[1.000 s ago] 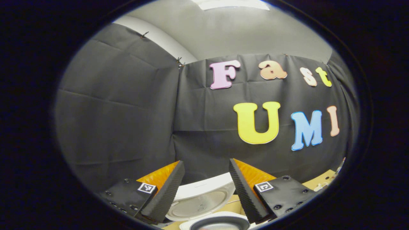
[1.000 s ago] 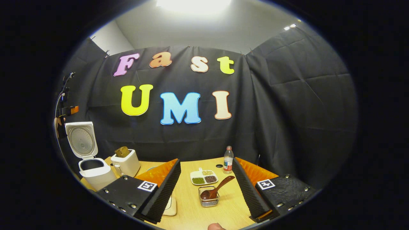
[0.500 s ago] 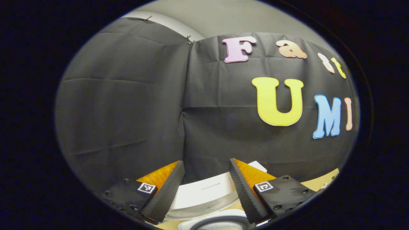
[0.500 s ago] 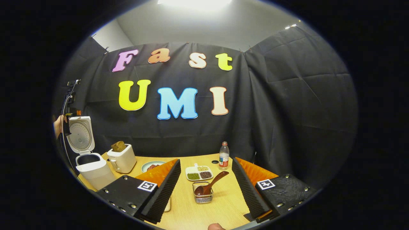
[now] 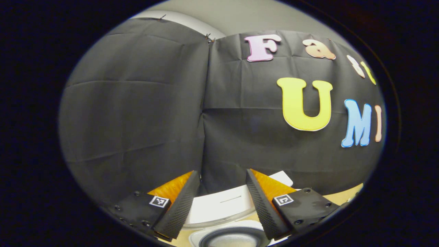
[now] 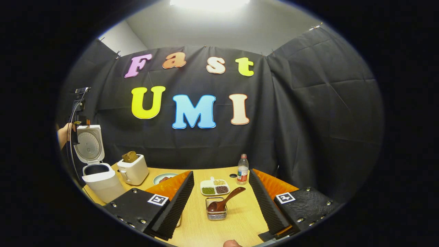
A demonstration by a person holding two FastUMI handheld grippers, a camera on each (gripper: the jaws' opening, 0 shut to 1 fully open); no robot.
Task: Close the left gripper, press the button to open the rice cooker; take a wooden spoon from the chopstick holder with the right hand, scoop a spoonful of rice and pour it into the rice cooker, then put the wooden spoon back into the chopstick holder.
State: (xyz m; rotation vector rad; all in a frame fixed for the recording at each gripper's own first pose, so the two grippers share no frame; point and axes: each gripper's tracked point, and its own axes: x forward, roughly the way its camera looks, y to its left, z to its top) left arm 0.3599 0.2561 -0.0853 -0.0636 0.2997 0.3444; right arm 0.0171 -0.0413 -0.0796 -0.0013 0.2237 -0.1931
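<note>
Right gripper [image 6: 219,214] hangs spread and empty above the wooden spoon [image 6: 224,201] in the chopstick holder [image 6: 216,212]; left gripper [image 5: 221,206] spread, empty.

Booth is enclosed by creased black cloth [image 6: 308,113] clipped along its top edge. Grey wall [image 6: 205,31] is lit from overhead. Wooden table [image 6: 240,219] is seen below.

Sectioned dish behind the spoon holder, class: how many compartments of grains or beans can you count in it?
3 in the sectioned dish: green ones front left, dark ones front right, pale ones at the back. It sits beyond the chopstick holder; nothing seems to block it.
</note>
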